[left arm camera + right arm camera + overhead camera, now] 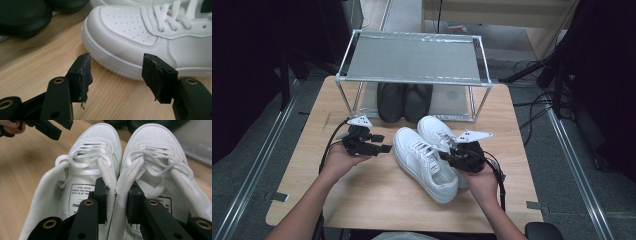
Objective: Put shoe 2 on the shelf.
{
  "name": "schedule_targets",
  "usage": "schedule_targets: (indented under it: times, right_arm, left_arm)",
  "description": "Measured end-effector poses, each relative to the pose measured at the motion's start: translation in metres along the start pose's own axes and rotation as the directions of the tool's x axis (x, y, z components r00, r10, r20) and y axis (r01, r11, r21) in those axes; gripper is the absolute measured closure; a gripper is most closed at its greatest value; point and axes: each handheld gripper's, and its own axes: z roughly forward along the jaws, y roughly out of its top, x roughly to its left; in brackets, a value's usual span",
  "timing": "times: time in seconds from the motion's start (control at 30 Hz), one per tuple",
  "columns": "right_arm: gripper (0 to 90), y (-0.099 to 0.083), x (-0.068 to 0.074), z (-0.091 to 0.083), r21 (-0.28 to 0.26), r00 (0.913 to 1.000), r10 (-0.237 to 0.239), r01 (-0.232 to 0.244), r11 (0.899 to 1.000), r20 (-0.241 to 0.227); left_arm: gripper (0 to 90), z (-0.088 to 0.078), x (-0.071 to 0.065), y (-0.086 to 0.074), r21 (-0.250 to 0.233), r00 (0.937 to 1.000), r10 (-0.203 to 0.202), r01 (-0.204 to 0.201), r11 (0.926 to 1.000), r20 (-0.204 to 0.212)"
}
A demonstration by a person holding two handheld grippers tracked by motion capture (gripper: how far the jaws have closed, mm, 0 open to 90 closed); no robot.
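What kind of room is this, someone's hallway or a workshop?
Probably a lab or test room set up like a hallway corner. A small wooden table carries a metal shoe rack with dark shoes under it, while cables and stands crowd the grey carpeted floor around it.

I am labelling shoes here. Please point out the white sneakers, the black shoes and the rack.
white sneakers (424,159): high view, upper.
black shoes (404,100): high view, toes.
rack (412,56): high view, top shelf.
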Motion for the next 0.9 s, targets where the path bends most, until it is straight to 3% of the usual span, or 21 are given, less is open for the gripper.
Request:
schedule_targets:
  times: [0.17,0.3,0.4,0.47,0.57,0.73,0.77,0.8,0.9]
  right_arm:
    - [75.7,0.006,-0.003,-0.006,0.007,0.9995,-0.027,0.027,1.000,-0.017]
    - [75.8,0.012,-0.008,-0.009,0.013,0.9952,-0.085,0.085,0.996,-0.049]
    - [75.9,0.021,-0.014,-0.009,0.018,0.9814,-0.164,0.166,0.986,-0.100]
    - [75.9,0.026,-0.017,-0.008,0.017,0.9725,-0.188,0.192,0.981,-0.138]
    - [76.1,0.033,-0.024,-0.006,0.020,0.9641,-0.183,0.190,0.981,-0.192]
    - [76.1,0.046,-0.032,-0.001,0.006,0.9380,-0.215,0.225,0.974,-0.272]
    - [76.1,0.046,-0.032,-0.001,0.006,0.9380,-0.215,0.225,0.974,-0.272]
    - [76.1,0.053,-0.032,0.001,-0.003,0.9289,-0.237,0.246,0.969,-0.284]
    - [76.1,0.065,-0.032,0.001,-0.004,0.9215,-0.258,0.268,0.963,-0.291]
  left_arm:
    - [41.0,-0.007,0.003,-0.006,-0.012,0.9998,-0.015,0.015,0.9998,-0.016]
    - [40.7,-0.017,0.011,-0.016,-0.031,0.9973,-0.047,0.045,0.9985,-0.057]
    - [40.5,-0.021,0.015,-0.020,-0.046,0.9946,-0.068,0.064,0.9969,-0.079]
    - [40.4,-0.024,0.018,-0.023,-0.051,0.9932,-0.077,0.073,0.9960,-0.086]
    - [40.4,-0.028,0.021,-0.026,-0.052,0.9910,-0.085,0.080,0.9954,-0.103]
    - [40.4,-0.032,0.029,-0.031,-0.070,0.9869,-0.112,0.104,0.9921,-0.116]
    - [40.4,-0.032,0.029,-0.031,-0.070,0.9869,-0.112,0.104,0.9921,-0.116]
    - [40.5,-0.034,0.031,-0.031,-0.076,0.9847,-0.126,0.118,0.9901,-0.120]
    - [40.4,-0.035,0.033,-0.033,-0.079,0.9837,-0.132,0.123,0.9893,-0.122]
